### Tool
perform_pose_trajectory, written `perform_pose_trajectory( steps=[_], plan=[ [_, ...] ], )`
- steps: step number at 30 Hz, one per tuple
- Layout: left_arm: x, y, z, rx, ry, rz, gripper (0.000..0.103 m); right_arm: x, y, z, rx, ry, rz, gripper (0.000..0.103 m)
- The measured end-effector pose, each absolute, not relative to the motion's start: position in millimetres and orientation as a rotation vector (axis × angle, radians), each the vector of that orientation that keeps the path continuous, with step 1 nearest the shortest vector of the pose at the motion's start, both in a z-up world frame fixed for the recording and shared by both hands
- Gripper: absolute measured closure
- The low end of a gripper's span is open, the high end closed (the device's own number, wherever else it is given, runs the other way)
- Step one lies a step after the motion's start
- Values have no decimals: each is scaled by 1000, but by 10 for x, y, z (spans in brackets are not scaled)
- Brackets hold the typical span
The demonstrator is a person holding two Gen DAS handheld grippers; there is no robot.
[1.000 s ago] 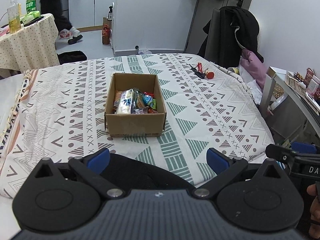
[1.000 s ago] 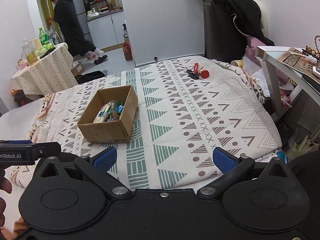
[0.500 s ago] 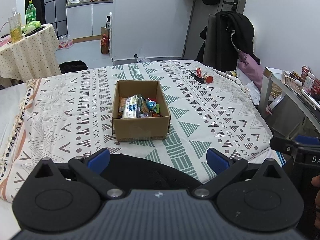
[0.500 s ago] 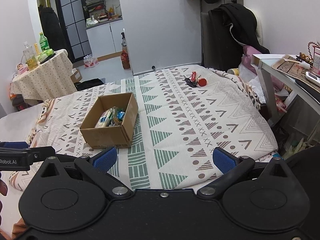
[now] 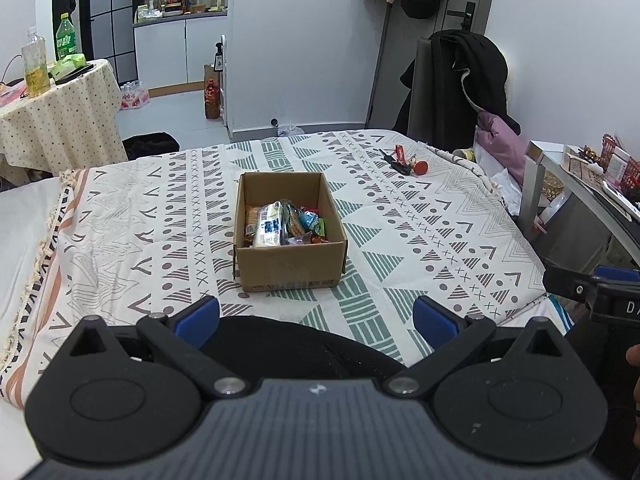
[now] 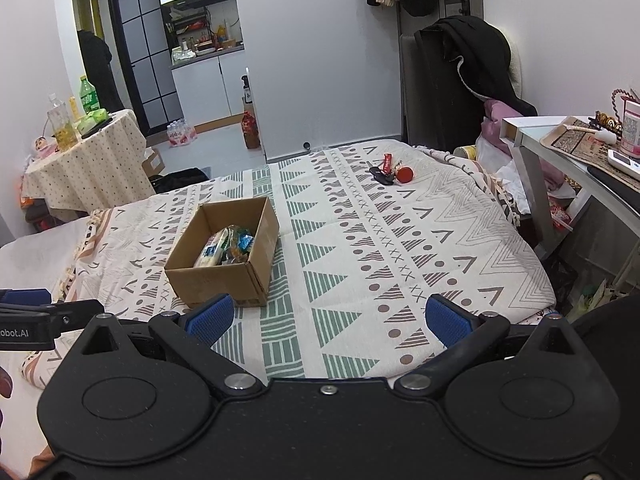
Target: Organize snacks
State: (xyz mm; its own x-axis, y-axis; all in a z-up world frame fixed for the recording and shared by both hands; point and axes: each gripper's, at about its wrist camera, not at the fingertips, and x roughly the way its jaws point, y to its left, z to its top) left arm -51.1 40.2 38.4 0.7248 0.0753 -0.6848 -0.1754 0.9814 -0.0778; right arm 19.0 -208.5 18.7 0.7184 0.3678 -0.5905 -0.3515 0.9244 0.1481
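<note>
- Snacks (image 5: 284,224) sit in one cardboard box (image 5: 289,270), farther from you than before.
- Your left gripper (image 5: 316,316) and right gripper (image 6: 327,318), two tongs, are spread, empty.

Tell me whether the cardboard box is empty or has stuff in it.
Has stuff: the open-topped cardboard box holds several snack packets, which sit below its rim.

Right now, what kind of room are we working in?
Probably a small studio flat: a bed under a patterned cotton bedspread, a kitchenette with white cabinets beyond, and a black coat draped over a chair.
</note>
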Motion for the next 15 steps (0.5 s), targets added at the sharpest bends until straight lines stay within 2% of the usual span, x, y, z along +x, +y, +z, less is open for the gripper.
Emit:
perform_pose_trajectory(
  steps=[15],
  plan=[
    [-524,380,444,-142,734,131,1,171,-2120,229,38,645,392,0]
  ],
)
